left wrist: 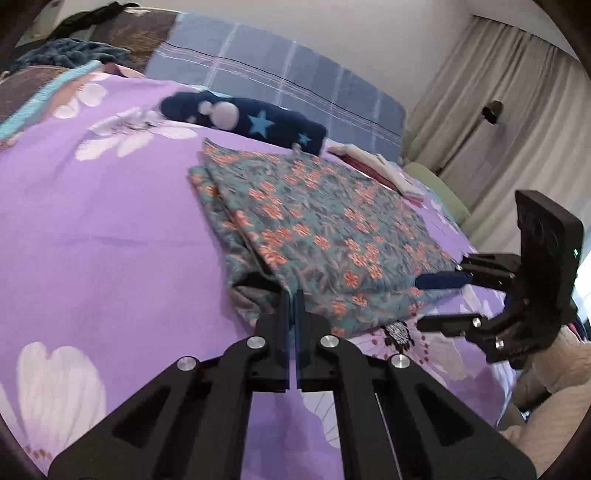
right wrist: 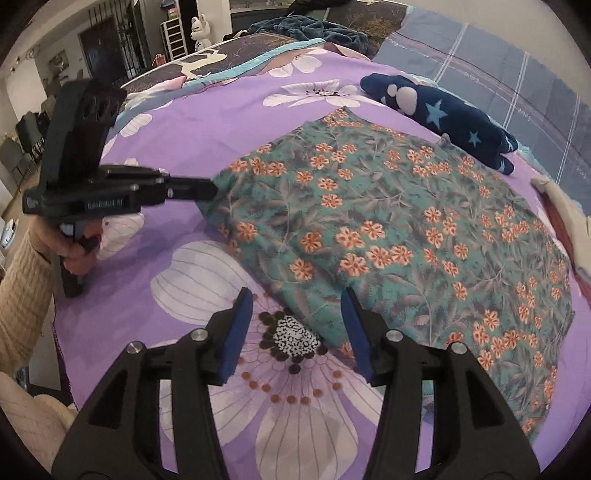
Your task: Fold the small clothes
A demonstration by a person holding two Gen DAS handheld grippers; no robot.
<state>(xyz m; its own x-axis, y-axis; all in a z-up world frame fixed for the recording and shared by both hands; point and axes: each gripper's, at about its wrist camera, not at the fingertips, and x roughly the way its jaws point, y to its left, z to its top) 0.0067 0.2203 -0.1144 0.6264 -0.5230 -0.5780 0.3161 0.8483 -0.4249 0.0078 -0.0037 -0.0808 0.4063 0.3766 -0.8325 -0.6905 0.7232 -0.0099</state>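
A teal garment with orange flowers (left wrist: 325, 236) lies folded flat on the purple floral bedsheet (left wrist: 92, 229); it also shows in the right wrist view (right wrist: 406, 229). My left gripper (left wrist: 294, 295) is shut on the garment's near left corner; in the right wrist view (right wrist: 214, 190) it reaches in from the left. My right gripper (right wrist: 295, 306) is open, its jaws astride the garment's near edge with nothing between the pads. It also shows in the left wrist view (left wrist: 421, 302) at the garment's right corner.
A navy star-printed garment (right wrist: 443, 114) lies rolled beyond the floral one. A folded cream and red cloth (left wrist: 376, 166) sits at the far right. A blue plaid pillow (left wrist: 280, 81) and dark blanket (right wrist: 314, 27) are at the bed's head. Curtains (left wrist: 498, 110) hang to the right.
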